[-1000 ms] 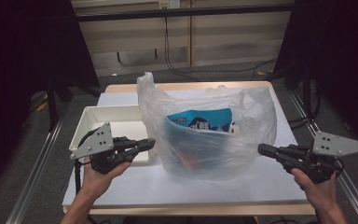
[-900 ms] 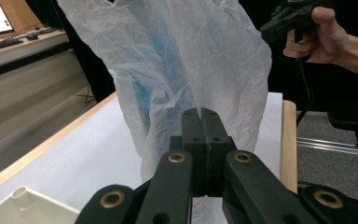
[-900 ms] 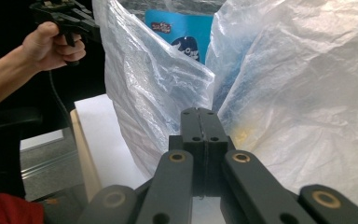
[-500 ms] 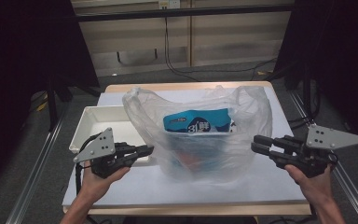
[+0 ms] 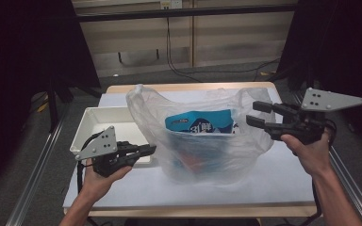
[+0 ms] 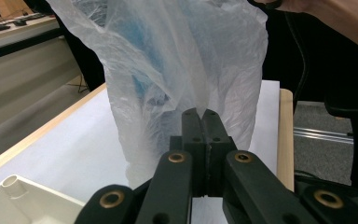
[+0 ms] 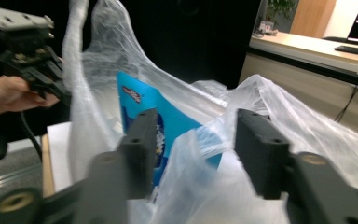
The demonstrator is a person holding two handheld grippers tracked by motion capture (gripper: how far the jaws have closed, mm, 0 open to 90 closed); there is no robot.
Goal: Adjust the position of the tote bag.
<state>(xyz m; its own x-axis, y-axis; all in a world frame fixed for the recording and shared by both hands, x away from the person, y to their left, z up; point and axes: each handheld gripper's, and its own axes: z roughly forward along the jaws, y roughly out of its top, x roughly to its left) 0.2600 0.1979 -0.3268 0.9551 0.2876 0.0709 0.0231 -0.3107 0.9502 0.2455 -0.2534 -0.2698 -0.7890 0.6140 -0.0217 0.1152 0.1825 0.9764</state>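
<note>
Plastic bag [image 5: 202,136] stands upright at the middle of the bench [image 5: 283,174], translucent, with a blue carton [image 5: 200,122] inside it; every position below is given relative to this bag. My right tongs [image 5: 257,114] hover at the bag's upper right rim, jaws spread wide; in the right gripper view [image 7: 191,135] the crumpled film of that rim lies between them, not yet pinched. My left tongs [image 5: 148,149] sit low at the bag's left flank, jaws pressed together and empty, just beside the film; I cannot tell whether they touch it. The right hand is thus nearer a hold, and I judge the rim the likely grasp. A white tray [image 5: 92,123] lies left of the bag, behind my left hand, limiting room there; open bench lies in front and to the right.
</note>
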